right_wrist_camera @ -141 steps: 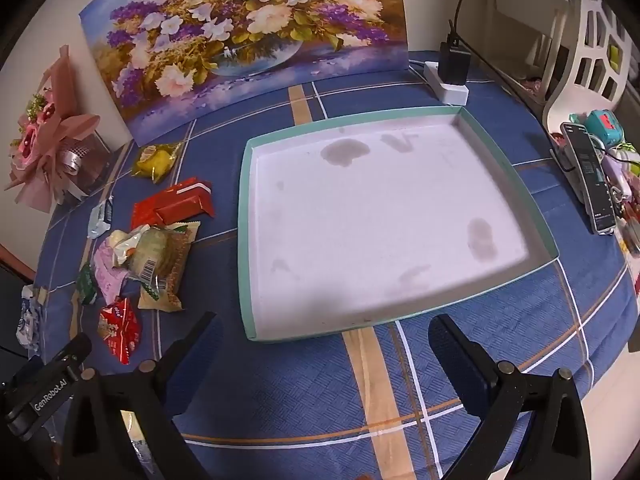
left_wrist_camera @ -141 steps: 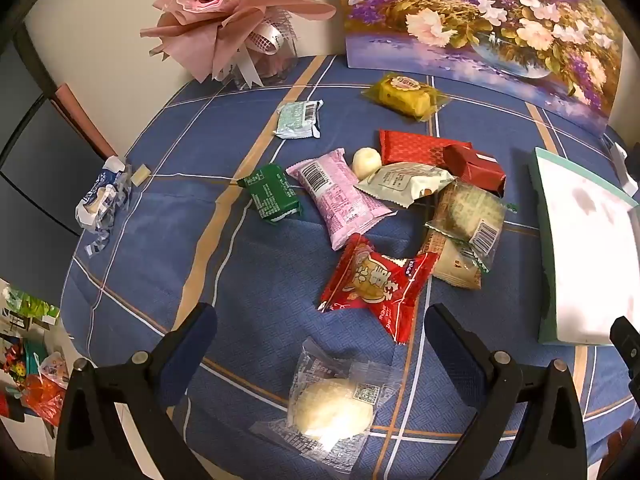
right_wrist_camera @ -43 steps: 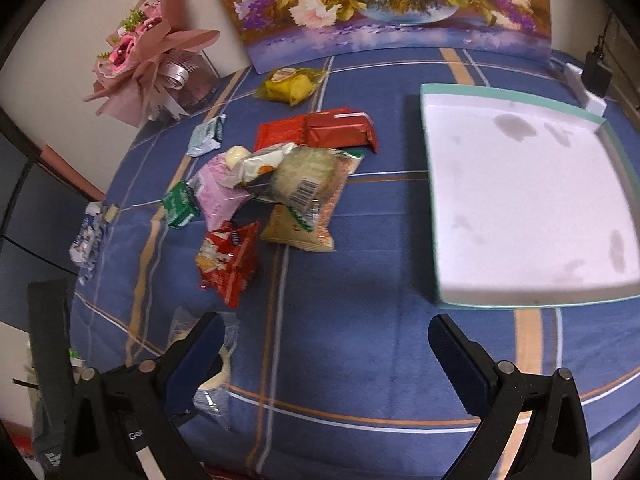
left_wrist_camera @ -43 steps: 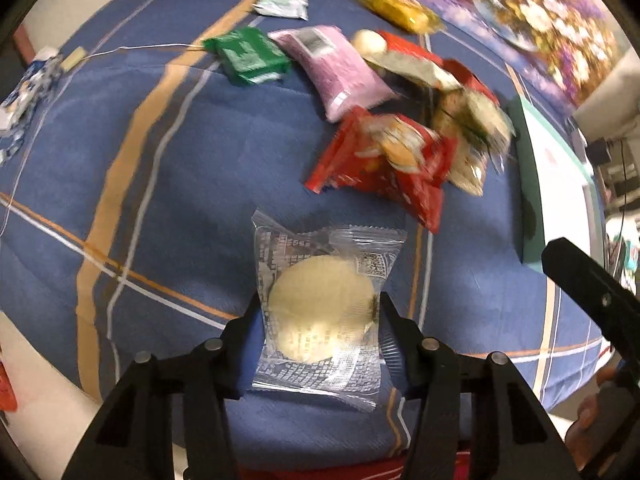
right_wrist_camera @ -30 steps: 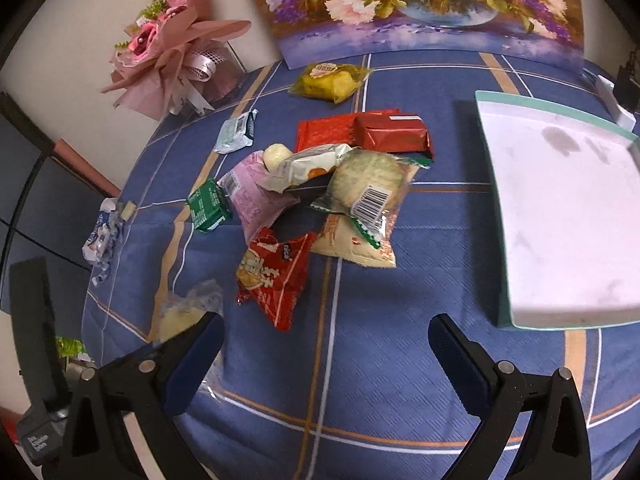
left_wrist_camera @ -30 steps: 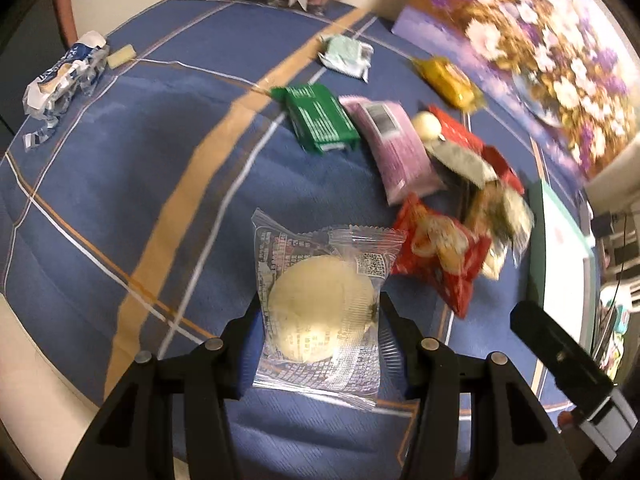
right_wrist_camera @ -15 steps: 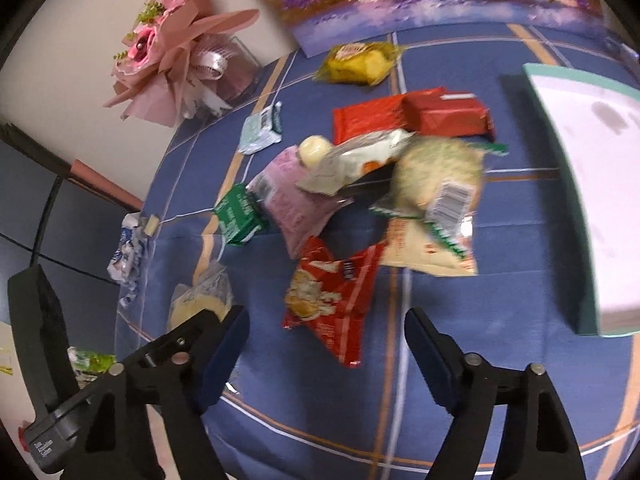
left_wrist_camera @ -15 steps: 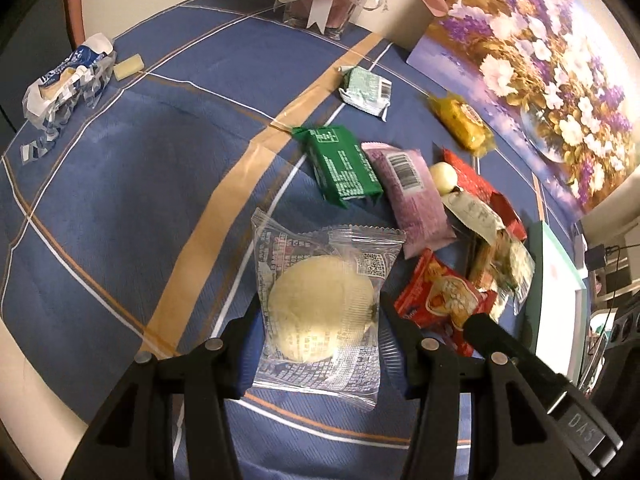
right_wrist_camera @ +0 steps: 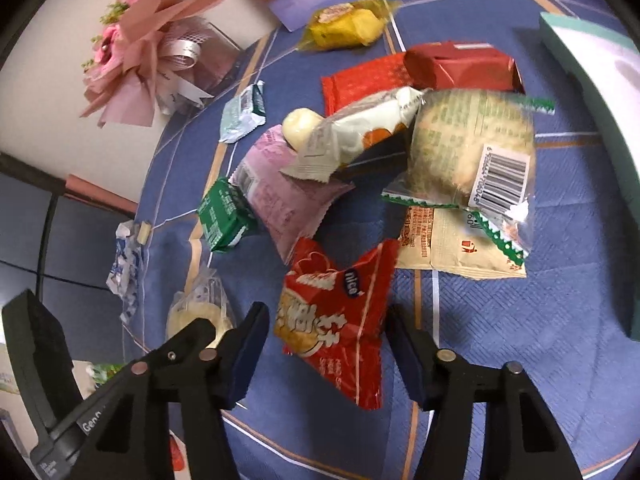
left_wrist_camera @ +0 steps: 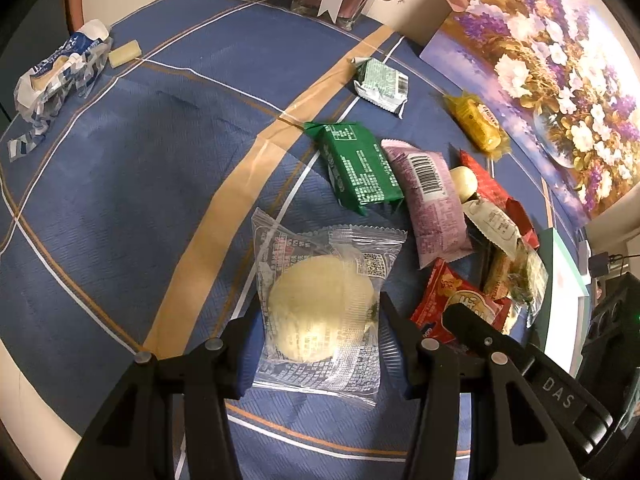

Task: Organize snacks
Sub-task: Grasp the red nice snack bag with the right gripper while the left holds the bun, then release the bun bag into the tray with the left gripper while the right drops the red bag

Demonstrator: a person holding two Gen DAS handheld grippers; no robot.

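My left gripper is shut on a round pale pastry in a clear wrapper, held above the blue tablecloth. In the right wrist view the same pastry shows at lower left. My right gripper is low over a red snack packet that lies flat between its fingers. Its jaws are closing, and a thin gap still shows at the left pad. One right finger crosses that red packet in the left wrist view. A teal-rimmed white tray lies at the right edge.
Behind the red packet is a pile of snacks: green packet, pink packet, barcoded clear bag, red boxes, yellow packet. A pink bouquet and a flower painting stand at the back. A blue-white wrapper lies far left.
My right gripper has come down towards the snack pile and its jaws have narrowed around the red packet. The left gripper has shifted sideways, still holding the pastry.
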